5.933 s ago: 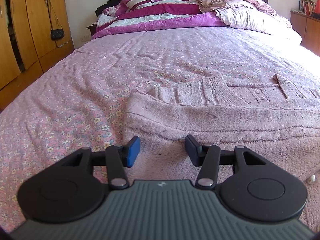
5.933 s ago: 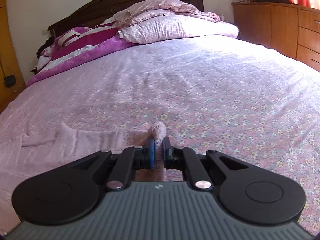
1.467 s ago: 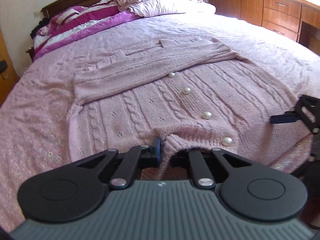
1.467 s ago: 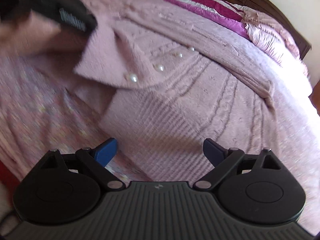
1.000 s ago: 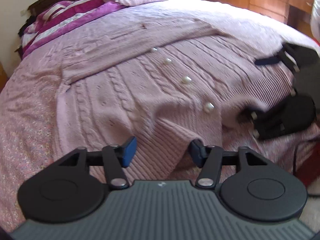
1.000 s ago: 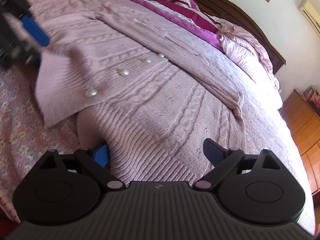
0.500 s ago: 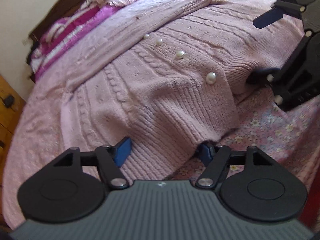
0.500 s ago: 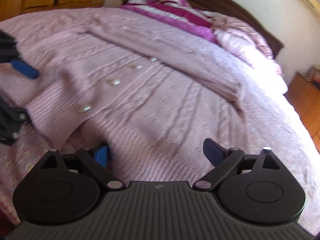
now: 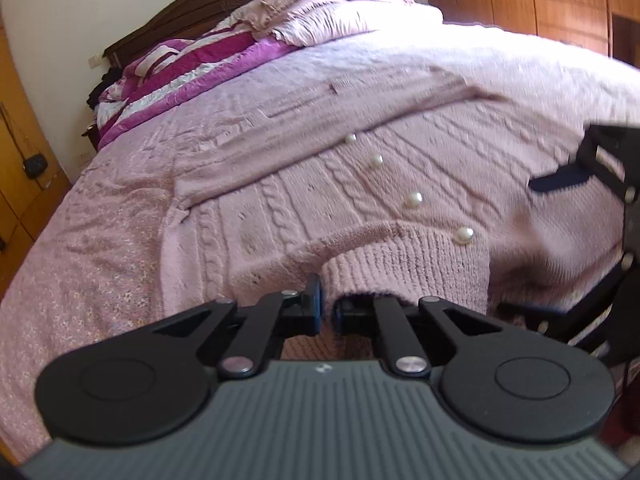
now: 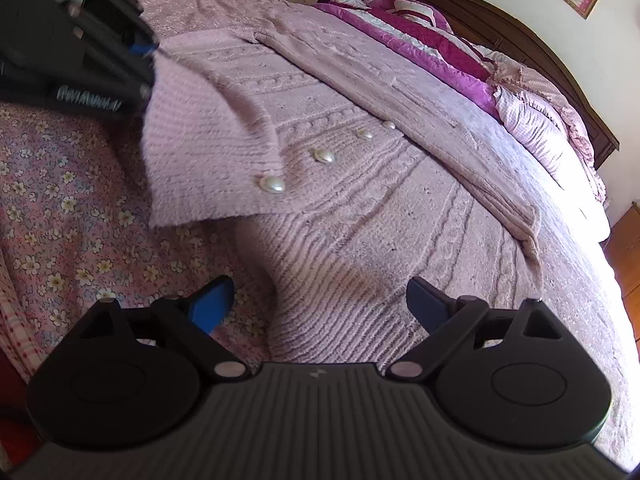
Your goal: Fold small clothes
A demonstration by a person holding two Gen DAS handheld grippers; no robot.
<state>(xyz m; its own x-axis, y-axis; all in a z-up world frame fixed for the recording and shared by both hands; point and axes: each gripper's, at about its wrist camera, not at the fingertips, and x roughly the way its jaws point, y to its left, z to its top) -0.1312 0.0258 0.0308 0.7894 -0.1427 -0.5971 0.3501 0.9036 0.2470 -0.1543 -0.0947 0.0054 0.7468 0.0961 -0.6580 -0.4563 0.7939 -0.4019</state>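
A pink cable-knit cardigan point(image 9: 304, 200) with pearl buttons point(image 9: 413, 200) lies spread on the bed, its sleeves folded across the top. My left gripper point(image 9: 327, 308) is shut on the cardigan's ribbed bottom hem and lifts that corner. In the right wrist view the cardigan point(image 10: 384, 200) fills the middle, and the left gripper point(image 10: 140, 50) holds the raised hem corner at the upper left. My right gripper point(image 10: 320, 300) is open and empty, its jaws straddling the other hem edge; it also shows at the right edge of the left wrist view point(image 9: 592, 208).
The bed point(image 9: 100, 248) has a pink floral cover. Pillows and a magenta quilt point(image 9: 208, 64) are piled by the dark headboard. A wooden dresser point(image 9: 540, 0) stands at the right, a wardrobe point(image 9: 16, 184) at the left.
My left gripper has shut on the cardigan's hem and lifted that corner. The right gripper stays open near the other hem edge.
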